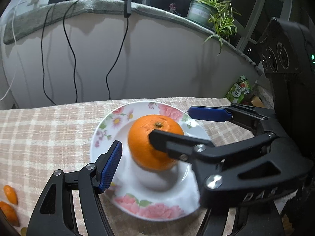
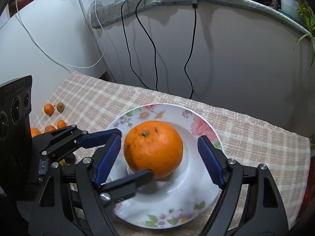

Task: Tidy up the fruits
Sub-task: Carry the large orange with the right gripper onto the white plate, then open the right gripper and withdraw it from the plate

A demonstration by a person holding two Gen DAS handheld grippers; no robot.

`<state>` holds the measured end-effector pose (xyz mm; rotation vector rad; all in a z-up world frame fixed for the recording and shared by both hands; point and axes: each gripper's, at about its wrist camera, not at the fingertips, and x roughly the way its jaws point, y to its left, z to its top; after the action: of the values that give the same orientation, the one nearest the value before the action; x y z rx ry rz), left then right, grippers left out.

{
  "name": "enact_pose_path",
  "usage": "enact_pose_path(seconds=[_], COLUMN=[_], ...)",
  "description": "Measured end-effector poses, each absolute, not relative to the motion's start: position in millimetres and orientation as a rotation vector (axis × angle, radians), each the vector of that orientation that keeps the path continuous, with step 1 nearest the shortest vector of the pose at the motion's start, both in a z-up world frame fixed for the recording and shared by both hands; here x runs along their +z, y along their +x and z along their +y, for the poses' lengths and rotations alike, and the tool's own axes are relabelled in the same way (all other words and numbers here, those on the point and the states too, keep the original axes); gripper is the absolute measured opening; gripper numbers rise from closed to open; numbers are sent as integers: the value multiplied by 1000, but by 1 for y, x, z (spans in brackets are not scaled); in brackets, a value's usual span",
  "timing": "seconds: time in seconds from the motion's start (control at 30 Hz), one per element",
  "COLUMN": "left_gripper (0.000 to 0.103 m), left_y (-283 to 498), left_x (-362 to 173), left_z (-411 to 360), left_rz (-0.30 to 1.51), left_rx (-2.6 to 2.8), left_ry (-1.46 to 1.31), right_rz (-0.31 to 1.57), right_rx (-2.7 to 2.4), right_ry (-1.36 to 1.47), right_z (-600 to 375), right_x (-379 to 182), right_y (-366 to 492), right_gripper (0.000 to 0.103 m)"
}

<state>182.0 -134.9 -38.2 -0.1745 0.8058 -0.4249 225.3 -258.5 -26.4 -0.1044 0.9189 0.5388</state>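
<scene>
**A:** Right gripper (image 2: 159,143): spread wide, blue ribbed pads standing off both flanks of the large round orange (image 1: 145,147), pinching nothing.

**B:** And the left gripper (image 2: 135,153)?

**A:** Parted too, reaching in from the side. One blue pad just beside the fruit, the black back of the other finger right at the near flank, no squeeze visible. Crossed over the right gripper's left finger.

**B:** Whereabouts of the orange?

**A:** In the well of the round white china plate (image 2: 173,202) with pink flowers on the rim, stem end up. Plate on the beige checked cloth (image 2: 256,147).

**B:** So apparently set down and let go. Best way out?

**A:** Probably: lift the left gripper clear first, seemingly the upper one at the crossing. Then draw the right one straight back along its own fingers, jaws wide. No sideways sweep: round fruit, shallow plate, easy to set rolling.

**B:** Then?

**A:** Likely on to the small orange fruits (image 2: 48,109) lying on the cloth well to the left, one brownish among them.

**B:** Anything to read?

**A:** Little. Raised lettering on the left gripper's black camera housing (image 2: 15,102), too blurred to make out. White characters on a green carton (image 1: 239,90) past the table's far edge, not legible with any certainty.
</scene>
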Motion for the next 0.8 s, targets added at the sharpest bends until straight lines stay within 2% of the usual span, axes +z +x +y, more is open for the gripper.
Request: enact_pose_path(seconds=[0.8], left_gripper=[69], left_y=[92], left_x=[-20], left_z=[-74], left_rz=[707], left_rx=[-335], left_ry=[-181], right_rz=[751], right_rx=[562], right_ry=[-77], right_z=[-258], right_x=[12], right_y=[141], right_gripper=[83])
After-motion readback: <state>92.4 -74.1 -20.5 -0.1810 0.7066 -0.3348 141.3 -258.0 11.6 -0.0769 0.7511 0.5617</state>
